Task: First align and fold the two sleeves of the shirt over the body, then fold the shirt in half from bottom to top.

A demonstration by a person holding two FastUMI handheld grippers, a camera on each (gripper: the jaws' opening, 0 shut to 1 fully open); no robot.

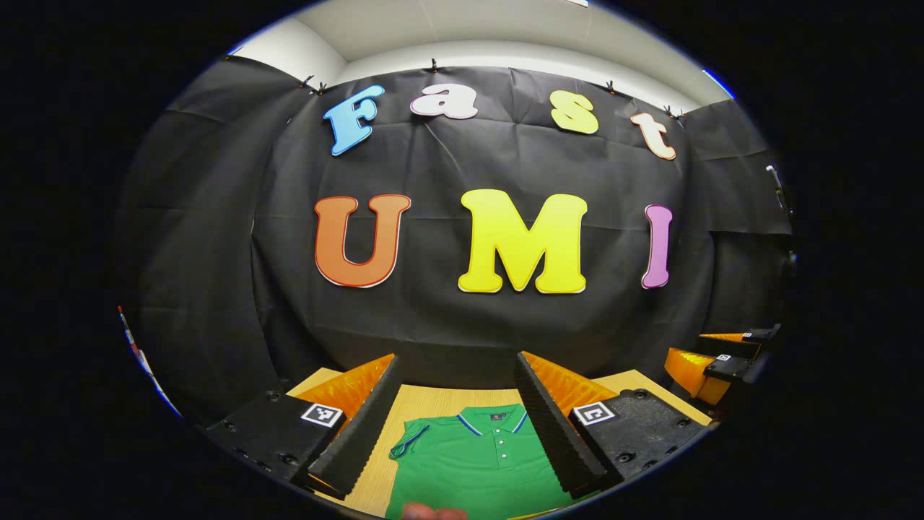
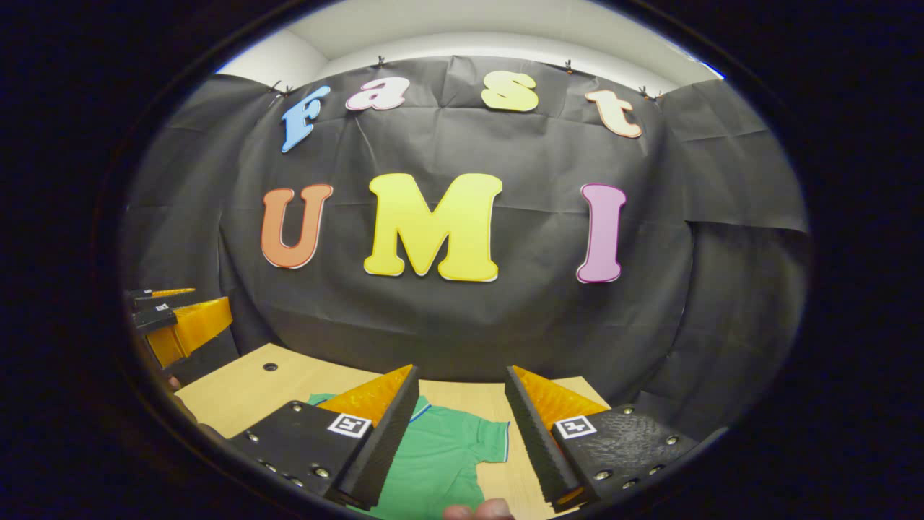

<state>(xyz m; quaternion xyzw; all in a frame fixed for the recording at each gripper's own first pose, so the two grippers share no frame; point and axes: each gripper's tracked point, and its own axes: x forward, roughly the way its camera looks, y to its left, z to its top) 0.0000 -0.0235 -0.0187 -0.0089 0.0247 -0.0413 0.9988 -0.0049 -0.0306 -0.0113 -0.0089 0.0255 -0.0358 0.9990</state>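
A green polo shirt [image 1: 476, 462] with blue-trimmed collar lies flat on the wooden table [image 1: 426, 401], collar toward the wall. My left gripper [image 1: 458, 357] hovers above it, open, the collar and chest showing between its fingers. The shirt's left sleeve cuff [image 1: 408, 440] lies beside the body. In the right gripper view the shirt [image 2: 433, 462] and its right sleeve [image 2: 491, 440] spread out below my right gripper [image 2: 462, 370], which is open and holds nothing. The right gripper [image 1: 722, 357] also appears at the far right of the left gripper view, and the left gripper [image 2: 173, 318] at the far left of the right gripper view.
The table [image 2: 238, 393] has a small round hole [image 2: 271, 367] near its left back corner and ends close to the black cloth wall. A person's fingertip [image 1: 433, 513] shows at the bottom edge, and another fingertip [image 2: 480, 509] in the right gripper view.
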